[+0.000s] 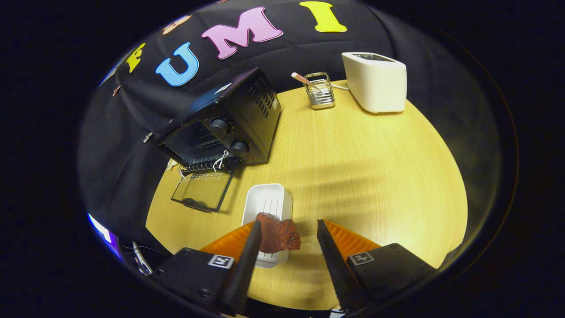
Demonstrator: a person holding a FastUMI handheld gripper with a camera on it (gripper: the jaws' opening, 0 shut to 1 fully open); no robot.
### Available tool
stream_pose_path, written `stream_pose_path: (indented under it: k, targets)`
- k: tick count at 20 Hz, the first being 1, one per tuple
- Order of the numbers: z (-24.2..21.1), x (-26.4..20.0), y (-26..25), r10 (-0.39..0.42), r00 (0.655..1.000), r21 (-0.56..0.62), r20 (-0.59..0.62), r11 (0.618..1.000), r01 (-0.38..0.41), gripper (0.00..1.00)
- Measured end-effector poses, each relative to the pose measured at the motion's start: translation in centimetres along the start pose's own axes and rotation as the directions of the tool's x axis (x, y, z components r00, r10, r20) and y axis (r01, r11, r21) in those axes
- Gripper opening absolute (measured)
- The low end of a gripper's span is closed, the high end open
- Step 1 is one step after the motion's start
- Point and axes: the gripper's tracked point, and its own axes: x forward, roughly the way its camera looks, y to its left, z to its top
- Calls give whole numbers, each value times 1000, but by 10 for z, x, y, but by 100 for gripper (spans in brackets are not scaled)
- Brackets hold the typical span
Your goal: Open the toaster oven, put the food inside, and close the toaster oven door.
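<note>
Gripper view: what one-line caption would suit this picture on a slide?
Open gripper over a white tray holding reddish food, which lies by one jaw, with the toaster oven door already down.

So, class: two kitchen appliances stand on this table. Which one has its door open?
The black toaster oven, beyond the gripper: its glass door lies folded down flat on the table. The white toaster has no door.

A staged recording booth dressed as a kitchen corner, not a real home. Walled by draped black cloth (132, 145) behind a pale wood-grain bench (353, 176). Set out with kitchen props: black toaster oven (247, 110) with door dropped open, white toaster (375, 81), wire holder (320, 90), white tray (267, 203) bearing a reddish food piece (278, 234).
</note>
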Motion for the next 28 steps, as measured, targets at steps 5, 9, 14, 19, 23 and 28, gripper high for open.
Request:
stream_pose_path:
  k: [5, 9, 14, 19, 23, 28]
  targets:
    - [-4, 6, -3, 31, 999, 68, -31, 997, -29, 58]
    - [-9, 10, -1, 77, 995, 113, -64, 991, -69, 46]
    - [-11, 7, 5, 118, 988, 206, -94, 974, -97, 31]
    - [-6, -2, 10, 116, 992, 206, -51, 973, -103, 14]
    - [2, -16, 11, 100, 995, 214, -12, 972, -95, 13]
    - [17, -49, 34, 105, 993, 223, 53, 968, -115, 14]
